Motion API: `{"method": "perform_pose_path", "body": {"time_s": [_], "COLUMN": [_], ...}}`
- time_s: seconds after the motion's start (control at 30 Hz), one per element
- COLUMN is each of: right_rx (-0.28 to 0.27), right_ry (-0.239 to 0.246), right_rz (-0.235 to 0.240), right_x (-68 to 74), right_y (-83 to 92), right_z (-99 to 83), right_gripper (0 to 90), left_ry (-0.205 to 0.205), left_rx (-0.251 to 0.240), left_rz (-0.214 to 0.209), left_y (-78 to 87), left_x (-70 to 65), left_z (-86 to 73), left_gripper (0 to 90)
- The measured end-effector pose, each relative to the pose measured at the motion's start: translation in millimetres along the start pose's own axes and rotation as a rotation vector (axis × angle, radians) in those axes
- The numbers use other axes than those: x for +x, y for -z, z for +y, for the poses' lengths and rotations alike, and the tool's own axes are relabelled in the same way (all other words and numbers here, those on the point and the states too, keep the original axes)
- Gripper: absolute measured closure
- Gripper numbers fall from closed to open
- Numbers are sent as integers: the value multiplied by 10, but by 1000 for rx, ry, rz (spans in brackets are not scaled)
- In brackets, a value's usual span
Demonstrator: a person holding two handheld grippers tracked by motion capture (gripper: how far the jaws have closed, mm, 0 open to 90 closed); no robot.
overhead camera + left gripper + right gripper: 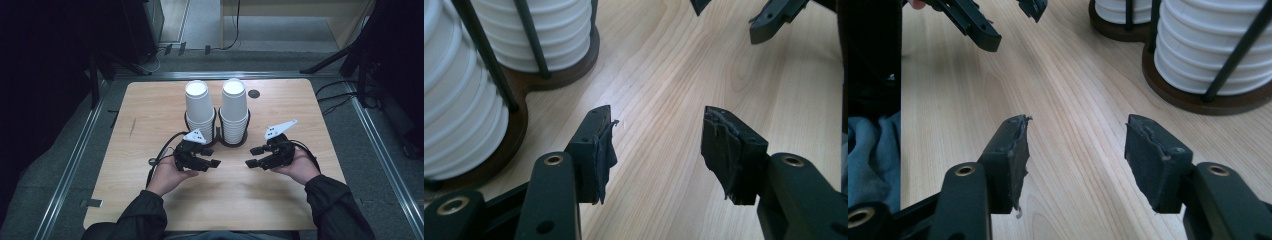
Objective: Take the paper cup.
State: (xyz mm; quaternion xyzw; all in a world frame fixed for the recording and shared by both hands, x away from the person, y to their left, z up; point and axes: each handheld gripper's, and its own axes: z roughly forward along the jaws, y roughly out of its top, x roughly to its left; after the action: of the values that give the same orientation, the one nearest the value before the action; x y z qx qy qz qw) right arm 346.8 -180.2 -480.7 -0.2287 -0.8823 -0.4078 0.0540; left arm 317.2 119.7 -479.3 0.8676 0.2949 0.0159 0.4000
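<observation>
Two tall stacks of white paper cups, a left stack [199, 107] and a right stack [234, 107], stand in a dark two-ring holder [218, 141] at the table's middle. My left gripper [212, 159] lies in front of the left stack, pointing right, jaws open with bare wood between them [656, 120]. My right gripper [250, 156] faces it from the right, also open and holding nothing [1078, 125]. The two grippers' tips are a short gap apart. In the left gripper view the cup stacks [454, 115] stand at the left; in the right gripper view the cups [1208, 45] stand at the right.
The light wooden table [150, 110] has a small black round disc [254, 93] near its far edge, right of the cups. Dark stand legs [345, 52] and cables lie on the floor beyond the table. The person's dark sleeves [335, 205] come in at the front edge.
</observation>
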Motion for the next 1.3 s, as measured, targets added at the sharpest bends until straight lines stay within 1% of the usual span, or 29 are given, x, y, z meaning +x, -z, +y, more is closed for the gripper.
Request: {"method": "perform_pose_path", "body": {"time_s": [0.07,0.23,0.27,0.33,0.4,0.47,0.57,0.6,0.63,0.7,0.77,0.83,0.87,0.9,0.93,1.03,1.07,1.17,1.3], "right_rx": [3,-6,-5,-4,-4,-11,-22,-22,-17,-16,-10,-4,2,2,13,10,5,7,24], "right_ry": [-9,-8,-11,-15,0,-1,-7,-7,-10,-11,-6,-4,6,6,21,20,16,17,25], "right_rz": [-4,-16,-17,-17,-17,-16,-18,-18,-20,-18,-23,-29,-43,-43,-50,-55,-60,-74,-95], "right_x": [-1,0,0,2,3,2,-12,-12,-17,-18,-19,-18,-11,-11,-3,-4,-17,-22,-47], "right_y": [12,55,60,64,68,72,77,77,80,77,72,64,61,61,66,80,92,113,153], "right_z": [-11,-38,-42,-44,-34,-12,9,9,15,20,27,35,43,43,59,74,96,169,267], "right_gripper": [413,412,412,406,403,396,392,392,390,385,379,376,376,376,375,375,375,374,360], "left_ry": [-2,-4,-4,-4,-5,8,18,25,31,43,59,64,63,63,51,56,55,44,55], "left_rx": [-1,-9,-8,-3,-3,-10,-7,-10,-6,-8,-2,-11,-13,-13,-10,-13,-32,-36,-36], "left_rz": [0,6,10,14,11,-7,-7,-13,-7,-7,-31,-36,-33,-33,-29,-20,-17,22,29], "left_y": [-6,-28,-32,-44,-46,-53,-52,-52,-50,-52,-51,-51,-50,-50,-39,-12,23,58,65], "left_x": [-3,-21,-25,-37,-40,-53,-55,-54,-52,-51,-40,-42,-43,-43,-29,-11,1,4,13], "left_z": [13,37,39,42,44,52,58,60,65,69,76,82,85,85,109,149,188,233,292], "left_gripper": [472,470,461,472,484,504,545,545,567,589,618,634,635,638,640,678,690,703,751]}}
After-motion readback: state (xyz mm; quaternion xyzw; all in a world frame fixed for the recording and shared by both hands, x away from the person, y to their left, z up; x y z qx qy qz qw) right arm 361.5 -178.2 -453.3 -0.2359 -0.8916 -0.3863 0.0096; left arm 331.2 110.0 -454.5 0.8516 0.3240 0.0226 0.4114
